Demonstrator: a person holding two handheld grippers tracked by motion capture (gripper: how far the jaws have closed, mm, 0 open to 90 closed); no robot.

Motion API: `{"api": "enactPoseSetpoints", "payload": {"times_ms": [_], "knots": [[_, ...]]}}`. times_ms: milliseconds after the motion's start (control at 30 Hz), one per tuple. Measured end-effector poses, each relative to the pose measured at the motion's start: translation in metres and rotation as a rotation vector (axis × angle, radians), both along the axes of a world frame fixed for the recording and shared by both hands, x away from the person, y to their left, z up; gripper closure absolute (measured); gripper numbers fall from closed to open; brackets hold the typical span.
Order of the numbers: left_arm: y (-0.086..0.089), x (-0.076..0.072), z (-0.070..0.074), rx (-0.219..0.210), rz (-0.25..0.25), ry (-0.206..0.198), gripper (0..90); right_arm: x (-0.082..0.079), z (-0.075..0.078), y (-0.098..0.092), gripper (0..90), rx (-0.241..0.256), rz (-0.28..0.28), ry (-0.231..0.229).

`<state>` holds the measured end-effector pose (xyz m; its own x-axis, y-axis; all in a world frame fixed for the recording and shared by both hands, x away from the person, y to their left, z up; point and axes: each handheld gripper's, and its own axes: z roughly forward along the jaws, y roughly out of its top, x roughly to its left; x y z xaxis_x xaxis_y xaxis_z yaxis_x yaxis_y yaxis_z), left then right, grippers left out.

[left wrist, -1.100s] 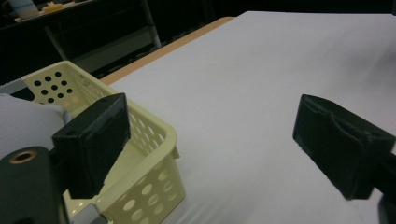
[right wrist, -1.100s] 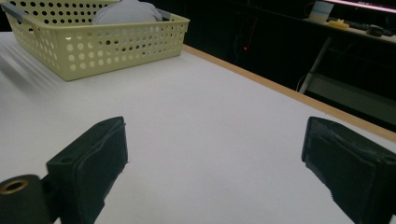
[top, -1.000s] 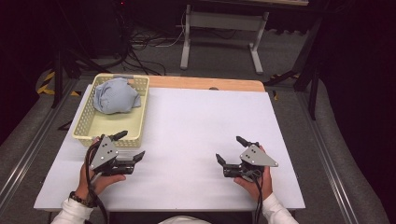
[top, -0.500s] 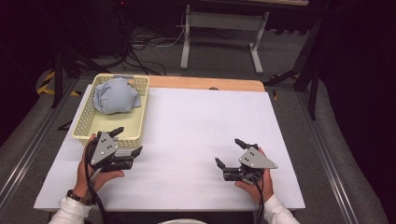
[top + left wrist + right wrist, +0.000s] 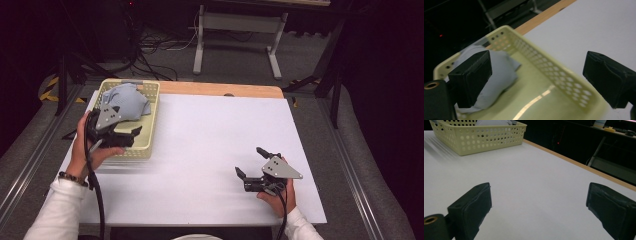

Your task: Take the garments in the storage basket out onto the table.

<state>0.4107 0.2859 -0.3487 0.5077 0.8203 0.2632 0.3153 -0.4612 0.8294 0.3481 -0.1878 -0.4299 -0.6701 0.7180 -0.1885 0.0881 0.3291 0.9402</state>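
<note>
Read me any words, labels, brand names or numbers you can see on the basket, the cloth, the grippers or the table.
There is no readable text.
Yellow basket: holes, no label.
Blue-grey cloth: plain.
Left gripper and right gripper: no markings to be seen.
White table: blank.

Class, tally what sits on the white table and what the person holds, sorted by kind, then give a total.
Baskets: 1, the yellow basket
Cloths: 1, the blue-grey cloth inside it
Grippers: 2, the left gripper and the right gripper, both open
Total: 4
</note>
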Motion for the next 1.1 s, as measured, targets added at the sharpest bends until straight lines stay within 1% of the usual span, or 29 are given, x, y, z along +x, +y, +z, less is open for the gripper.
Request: {"api": "enactPoseSetpoints", "payload": {"times_ms": [33,67,100,133,167,200,233,267,300,333,367,433,467,500,567,600,633,700,733,767,800,833,867,900,967,1000,1033,1067,1100], "knots": [[0.005,0.014,0.0,0.002,0.012,0.037,8.4,0.0,-0.001,0.001,6.8,-0.004,-0.001,0.002],[0.008,0.021,0.0,0.007,0.028,0.056,8.4,0.001,-0.001,0.002,6.8,-0.011,-0.002,0.003],[0.012,0.033,-0.001,0.022,0.057,0.08,8.4,0.001,-0.002,0.002,6.6,-0.014,0.001,0.003],[0.014,0.043,-0.003,0.043,0.072,0.103,8.4,0.001,-0.003,0.003,6.1,-0.019,0.008,0.002],[0.018,0.051,-0.003,0.043,0.084,0.132,8.6,0.001,-0.004,0.004,6.0,-0.028,0.011,0.003],[0.021,0.059,-0.005,0.021,0.085,0.156,8.6,0.001,-0.005,0.004,5.9,-0.041,0.013,0.005],[0.023,0.067,-0.005,0.015,0.089,0.174,8.8,0.002,-0.008,0.005,5.8,-0.053,0.012,0.006],[0.025,0.071,-0.006,0.014,0.106,0.183,8.8,0.002,-0.008,0.005,5.8,-0.053,0.012,0.006],[0.027,0.08,-0.009,0.033,0.134,0.182,8.7,0.003,-0.008,0.005,5.8,-0.056,0.012,0.009],[0.029,0.087,-0.012,0.03,0.142,0.204,8.7,0.003,-0.009,0.005,5.8,-0.06,0.012,0.012],[0.03,0.093,-0.015,0.023,0.15,0.237,8.6,0.004,-0.01,0.005,5.8,-0.061,0.011,0.013],[0.03,0.104,-0.022,0.046,0.168,0.255,8.3,0.004,-0.011,0.005,5.8,-0.073,0.005,0.009],[0.03,0.107,-0.024,0.043,0.175,0.27,8.3,0.004,-0.011,0.005,5.8,-0.073,0.005,0.009],[0.031,0.114,-0.029,0.049,0.198,0.288,8.3,0.004,-0.011,0.005,5.8,-0.073,0.007,0.011],[0.032,0.124,-0.036,0.108,0.255,0.323,8.3,0.004,-0.012,0.006,5.8,-0.08,0.006,0.015],[0.032,0.127,-0.04,0.119,0.287,0.331,8.3,0.003,-0.012,0.006,5.8,-0.085,0.01,0.014],[0.033,0.131,-0.044,0.125,0.29,0.341,5.8,0.003,-0.013,0.007,5.8,-0.092,0.013,0.015],[0.035,0.135,-0.05,0.101,0.289,0.369,4.3,0.003,-0.015,0.009,5.9,-0.11,0.02,0.015],[0.036,0.137,-0.052,0.09,0.284,0.374,4.3,0.003,-0.015,0.009,5.9,-0.11,0.02,0.015],[0.039,0.14,-0.055,0.053,0.261,0.386,4.2,0.004,-0.016,0.01,5.9,-0.118,0.025,0.017],[0.039,0.14,-0.055,0.053,0.261,0.386,4.2,0.004,-0.016,0.01,5.9,-0.118,0.025,0.017],[0.039,0.142,-0.058,0.032,0.263,0.41,4.2,0.004,-0.016,0.01,5.9,-0.121,0.026,0.02],[0.039,0.143,-0.059,0.028,0.257,0.432,3.9,0.004,-0.017,0.01,5.9,-0.123,0.029,0.02],[0.038,0.145,-0.061,0.037,0.245,0.465,3.8,0.004,-0.017,0.011,5.9,-0.125,0.03,0.021],[0.033,0.147,-0.065,0.079,0.23,0.493,3.2,0.005,-0.018,0.011,6.0,-0.13,0.034,0.029],[0.032,0.147,-0.064,0.092,0.23,0.482,3.2,0.005,-0.018,0.011,6.1,-0.133,0.034,0.031],[0.031,0.147,-0.064,0.083,0.232,0.473,5.2,0.005,-0.019,0.012,6.4,-0.136,0.035,0.03],[0.03,0.147,-0.064,0.089,0.228,0.475,8.7,0.005,-0.019,0.012,6.5,-0.139,0.035,0.03],[0.029,0.147,-0.064,0.094,0.232,0.478,9.3,0.004,-0.019,0.013,6.5,-0.142,0.037,0.03]]}}
